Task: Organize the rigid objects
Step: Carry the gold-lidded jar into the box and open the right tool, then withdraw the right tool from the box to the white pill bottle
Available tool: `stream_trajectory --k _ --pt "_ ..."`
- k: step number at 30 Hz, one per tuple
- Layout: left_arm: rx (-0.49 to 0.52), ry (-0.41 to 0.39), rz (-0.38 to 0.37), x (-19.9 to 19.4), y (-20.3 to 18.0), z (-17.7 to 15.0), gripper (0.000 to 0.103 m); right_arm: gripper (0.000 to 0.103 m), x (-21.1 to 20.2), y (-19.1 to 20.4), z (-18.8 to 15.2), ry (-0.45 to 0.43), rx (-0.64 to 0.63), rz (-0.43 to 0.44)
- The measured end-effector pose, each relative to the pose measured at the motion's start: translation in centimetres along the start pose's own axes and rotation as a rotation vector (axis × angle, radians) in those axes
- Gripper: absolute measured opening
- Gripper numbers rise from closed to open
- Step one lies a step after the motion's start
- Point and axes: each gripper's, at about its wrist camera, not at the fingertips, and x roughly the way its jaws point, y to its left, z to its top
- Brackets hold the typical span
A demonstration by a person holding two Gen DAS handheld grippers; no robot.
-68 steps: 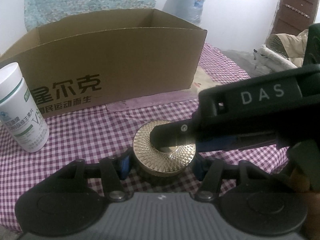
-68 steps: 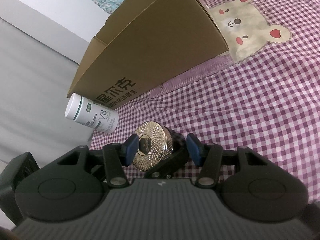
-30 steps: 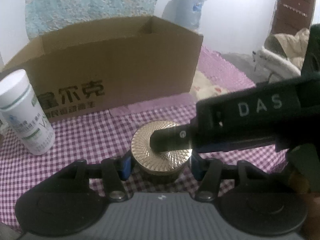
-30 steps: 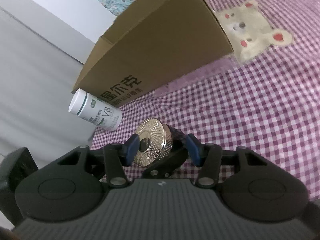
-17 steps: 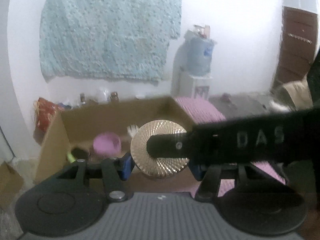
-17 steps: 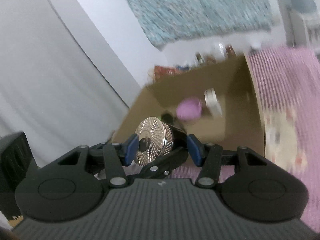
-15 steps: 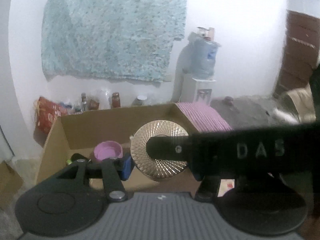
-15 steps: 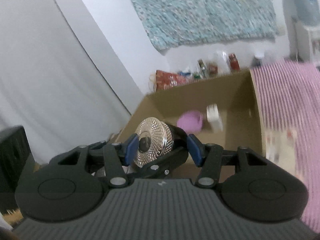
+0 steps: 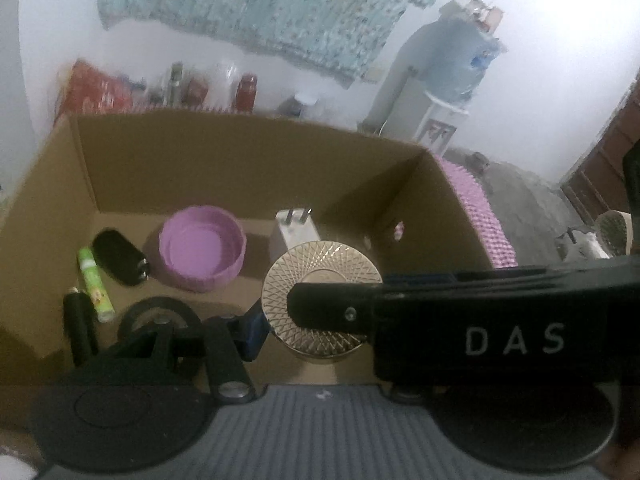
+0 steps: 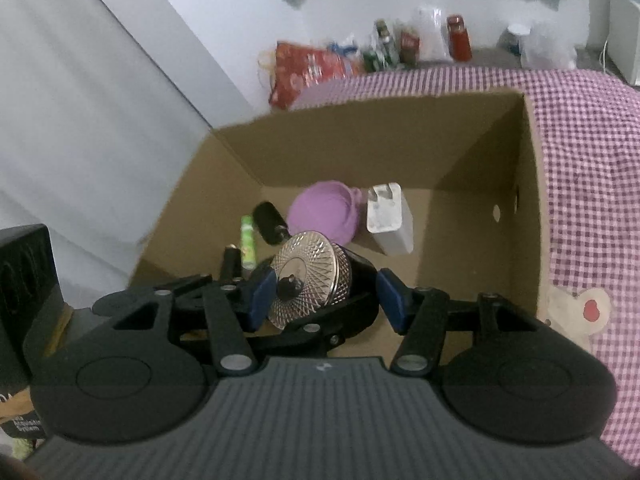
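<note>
The left gripper (image 9: 320, 316) and the right gripper (image 10: 326, 294) both have their jaws closed on the gold-lidded jar (image 9: 322, 300), carried above the open cardboard box (image 9: 240, 160). Below and ahead of the jaws, on the box floor, lie a purple lid (image 9: 202, 248), a white charger (image 10: 390, 218), a black cylinder (image 9: 120, 258) and a green tube (image 9: 95, 284).

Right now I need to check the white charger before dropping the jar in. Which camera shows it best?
The right wrist view: the charger shows whole, prongs and body, beside the purple lid. In the left wrist view, the charger is partly hidden behind the gold-topped jar.
</note>
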Motion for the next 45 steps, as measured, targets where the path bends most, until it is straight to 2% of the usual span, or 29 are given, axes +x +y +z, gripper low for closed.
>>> stream_trajectory --k 8,13,19,25,30,34,36,38,42,45 --pt "-0.032 0.08 0.016 1.5 0.6 -0.4 0.057 0.056 2.8 -0.5 0.4 0.1 -0.006 0.001" --pt "-0.07 0.101 -0.015 1.9 1.3 -0.6 0.059 0.057 3.8 -1.4 0.1 0.125 0.034 0.006" --pt "-0.057 0.031 -0.03 -0.1 1.1 -0.6 0.073 0.057 2.7 -1.6 -0.2 0.053 0.044 0.033" --pt "0.013 -0.084 -0.057 -5.4 -0.8 -1.7 0.083 0.057 -3.9 -0.3 -1.6 -0.129 0.044 0.09" --pt "0.125 -0.173 -0.109 -11.7 -2.1 -4.6 0.091 0.06 -11.2 1.5 -5.7 -0.3 0.024 0.117" --pt "0.153 -0.246 -0.125 -16.5 -1.5 -7.3 0.095 0.065 -14.9 2.3 -10.1 -0.37 0.032 0.147" --pt "0.156 -0.267 -0.138 -18.1 -0.5 -8.8 0.096 0.066 -15.6 2.6 -12.2 -0.384 0.049 0.16" --pt "0.147 -0.279 -0.117 -19.3 1.0 -10.3 0.096 0.068 -15.6 2.7 -14.1 -0.381 0.07 0.181" --pt "0.122 -0.31 -0.012 -20.4 3.5 -12.8 0.096 0.069 -13.7 3.6 -16.3 -0.333 0.096 0.204" --pt "0.101 -0.335 0.045 -20.6 5.2 -13.8 0.096 0.069 -11.4 4.7 -16.1 -0.284 0.096 0.212"
